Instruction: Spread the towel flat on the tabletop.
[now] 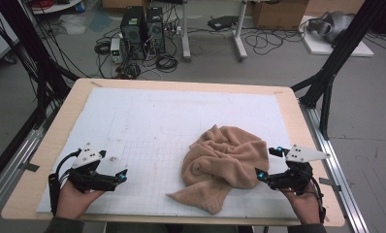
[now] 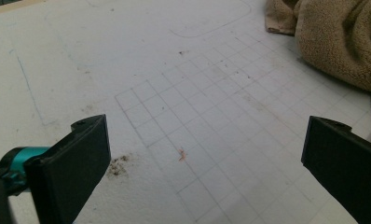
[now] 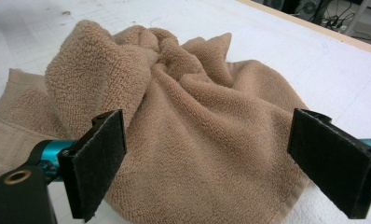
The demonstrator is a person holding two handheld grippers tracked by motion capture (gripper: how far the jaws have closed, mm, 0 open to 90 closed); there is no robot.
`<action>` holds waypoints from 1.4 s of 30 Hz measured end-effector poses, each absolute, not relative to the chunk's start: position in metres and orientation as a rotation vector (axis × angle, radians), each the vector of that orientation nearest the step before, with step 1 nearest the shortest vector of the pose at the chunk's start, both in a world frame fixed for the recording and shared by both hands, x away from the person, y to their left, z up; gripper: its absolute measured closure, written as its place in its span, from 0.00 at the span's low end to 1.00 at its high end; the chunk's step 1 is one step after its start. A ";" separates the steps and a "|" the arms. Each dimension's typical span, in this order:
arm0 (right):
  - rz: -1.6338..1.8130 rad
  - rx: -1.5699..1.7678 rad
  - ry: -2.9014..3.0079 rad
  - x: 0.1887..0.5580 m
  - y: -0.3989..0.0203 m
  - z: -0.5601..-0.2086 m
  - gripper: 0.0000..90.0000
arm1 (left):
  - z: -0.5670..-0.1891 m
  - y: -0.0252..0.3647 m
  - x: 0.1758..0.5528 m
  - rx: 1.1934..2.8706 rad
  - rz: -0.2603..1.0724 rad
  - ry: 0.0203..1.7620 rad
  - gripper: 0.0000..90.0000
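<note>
Two black jaws of the right gripper (image 3: 207,163) stand wide apart in the right gripper view, and between them lies the crumpled beige towel (image 3: 183,116), very near but not yet pinched. From the high view, the towel (image 1: 220,165) rests in a loose heap on the white grid mat (image 1: 147,121), toward the right half of the table (image 1: 21,194), with one flat corner pointing to the front edge. The right gripper (image 1: 267,165) waits just beside the towel's right border, and the left gripper (image 1: 114,172) is well apart from it on the left side, over bare mat. In the left gripper view its jaws are also spread, holding nothing, and the towel (image 2: 342,42) shows far in the upper right corner. I judge that the step in hand is to take hold of the towel so it can be spread or folded. To do this well, the right gripper should go low to the hem that lies before it and close on one single layer at an edge, not on the thick folds in the middle, because a bunch of layers may slip or drag the whole heap. The left gripper should then come across to the free front corner, so both hold the same border.
</note>
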State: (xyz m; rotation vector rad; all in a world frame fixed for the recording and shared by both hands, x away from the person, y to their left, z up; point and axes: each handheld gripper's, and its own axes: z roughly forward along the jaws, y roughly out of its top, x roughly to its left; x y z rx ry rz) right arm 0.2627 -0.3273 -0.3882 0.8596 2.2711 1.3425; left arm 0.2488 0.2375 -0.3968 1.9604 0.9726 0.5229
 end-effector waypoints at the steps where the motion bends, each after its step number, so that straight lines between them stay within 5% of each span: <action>1: 1.343 0.867 2.274 0.263 -0.328 -0.389 0.12 | -0.397 0.238 0.249 1.960 0.525 0.972 0.02; 25: 1.346 0.878 2.268 0.258 -0.334 -0.387 0.12 | -0.391 0.232 0.249 1.960 0.494 0.959 0.02; 42: 1.344 0.846 2.289 0.266 -0.327 -0.384 0.12 | -0.371 0.174 0.273 2.007 0.396 0.799 0.03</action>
